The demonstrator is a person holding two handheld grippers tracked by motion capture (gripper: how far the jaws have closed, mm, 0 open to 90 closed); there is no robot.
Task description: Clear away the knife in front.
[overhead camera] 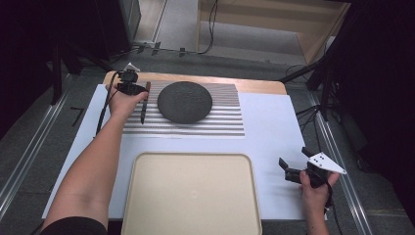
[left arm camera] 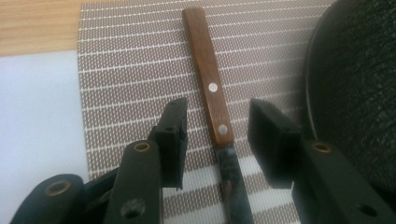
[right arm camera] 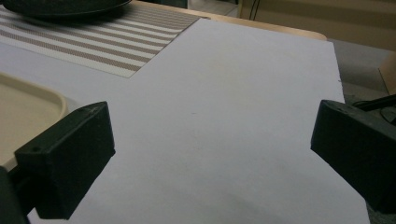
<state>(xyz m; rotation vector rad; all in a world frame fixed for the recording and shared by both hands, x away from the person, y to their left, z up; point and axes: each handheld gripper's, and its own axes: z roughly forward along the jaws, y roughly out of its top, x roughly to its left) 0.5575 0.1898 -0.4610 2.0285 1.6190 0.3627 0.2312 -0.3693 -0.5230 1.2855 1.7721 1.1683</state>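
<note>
Wooden-handled knife (left arm camera: 212, 88) flat on striped placemat (left arm camera: 130, 70), just left of dark round plate (overhead camera: 184, 101). Straddled by left gripper (left arm camera: 217, 128), pads either side of the handle's riveted end, narrow gap, not pressing. Handle rivets plain in left gripper view. Right gripper (right arm camera: 205, 158) wide apart over white table cover (right arm camera: 243, 93), nothing between. Beige tray (overhead camera: 191, 196) nearer than the plate. No readable writing.

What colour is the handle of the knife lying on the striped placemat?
Reddish-brown wood with two silver rivets; the knife handle shows best in the left gripper view.

Cream tray (overhead camera: 191, 161) (near), dark plate (overhead camera: 185, 102)
</note>
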